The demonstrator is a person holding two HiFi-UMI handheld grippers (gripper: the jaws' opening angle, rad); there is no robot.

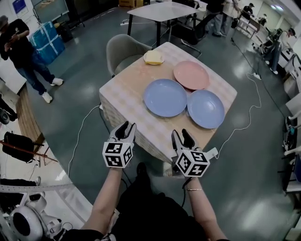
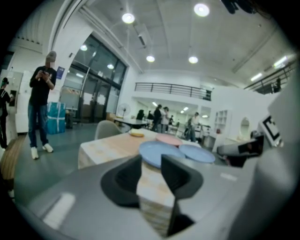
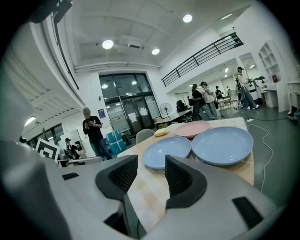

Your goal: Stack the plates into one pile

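Three plates lie side by side on the checked table [image 1: 124, 92]: a blue plate [image 1: 165, 97] in the middle, a second blue plate [image 1: 205, 108] to its right, and a pink plate [image 1: 191, 75] behind them. My left gripper [image 1: 126, 126] hovers at the table's near edge, open, with nothing between its jaws. My right gripper [image 1: 181, 134] is beside it, also open with nothing in it. The left gripper view looks past my left gripper [image 2: 151, 161] at the blue plate [image 2: 157, 151]. In the right gripper view, my right gripper [image 3: 151, 164] faces both blue plates [image 3: 167, 152] [image 3: 222, 145] and the pink plate [image 3: 192, 129].
A yellow sponge-like item [image 1: 154, 57] lies at the table's far edge by a grey chair [image 1: 124, 52]. Cables [image 1: 82, 134] trail on the floor on both sides. A person [image 1: 23, 52] stands far left near blue crates [image 1: 47, 40]. Another table [image 1: 162, 12] stands behind.
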